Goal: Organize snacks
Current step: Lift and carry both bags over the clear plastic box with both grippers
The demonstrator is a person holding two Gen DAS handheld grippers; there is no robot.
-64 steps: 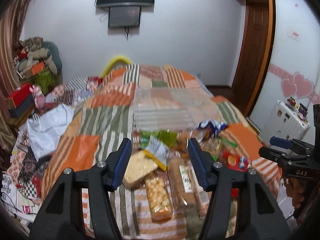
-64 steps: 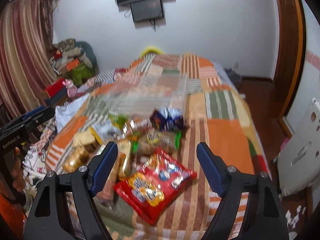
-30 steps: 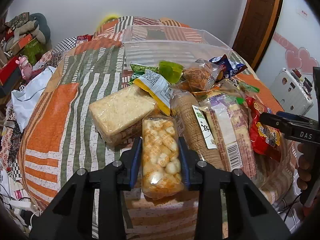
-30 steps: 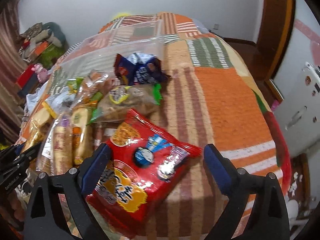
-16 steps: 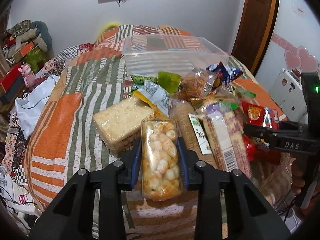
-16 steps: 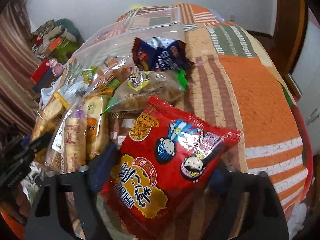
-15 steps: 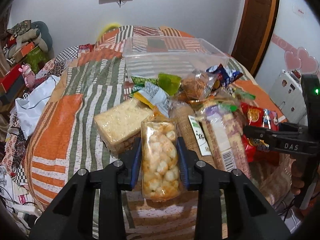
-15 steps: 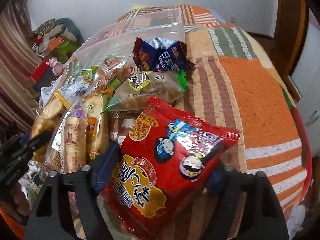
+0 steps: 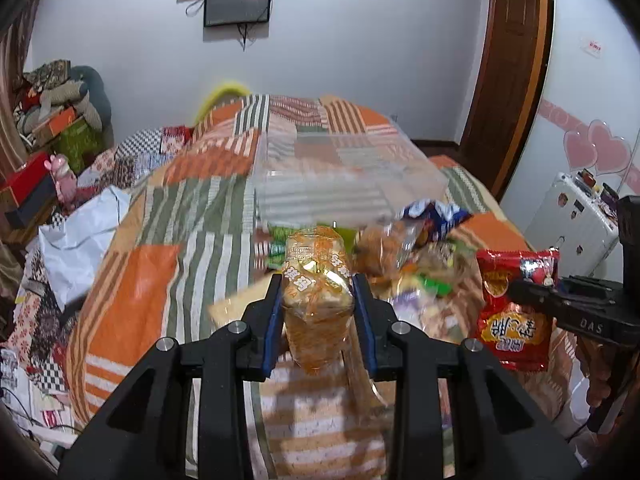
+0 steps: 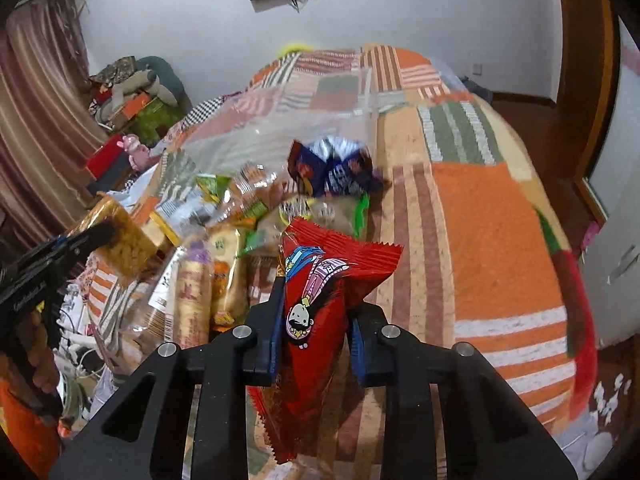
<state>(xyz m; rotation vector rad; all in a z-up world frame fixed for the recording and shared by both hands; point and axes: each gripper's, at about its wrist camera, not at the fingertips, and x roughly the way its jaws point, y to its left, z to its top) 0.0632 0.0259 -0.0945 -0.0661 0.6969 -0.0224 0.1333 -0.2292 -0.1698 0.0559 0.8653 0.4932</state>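
My left gripper [image 9: 318,304] is shut on a clear orange pack of puffed snacks [image 9: 316,280] and holds it lifted above the bed. My right gripper [image 10: 316,316] is shut on a red snack bag [image 10: 320,304], also lifted; the bag shows in the left wrist view [image 9: 514,308]. A clear plastic bin [image 9: 344,176] stands on the quilt beyond the snack pile; it shows in the right wrist view too [image 10: 304,120]. The pile holds a blue packet [image 10: 332,168], biscuit rolls [image 10: 192,292] and several other packs. The left gripper with its pack shows at left in the right wrist view [image 10: 80,240].
The patchwork quilt [image 9: 132,280] covers the bed. White paper [image 9: 76,244] and boxes [image 9: 24,192] lie at the left edge. A white cabinet [image 9: 576,220] and a wooden door [image 9: 508,64] are at right. A wall screen [image 9: 238,0] hangs behind.
Both grippers have risen off the bed with their packs. The right gripper has closed on the red bag and lifted it. The left pack now stands more upright.
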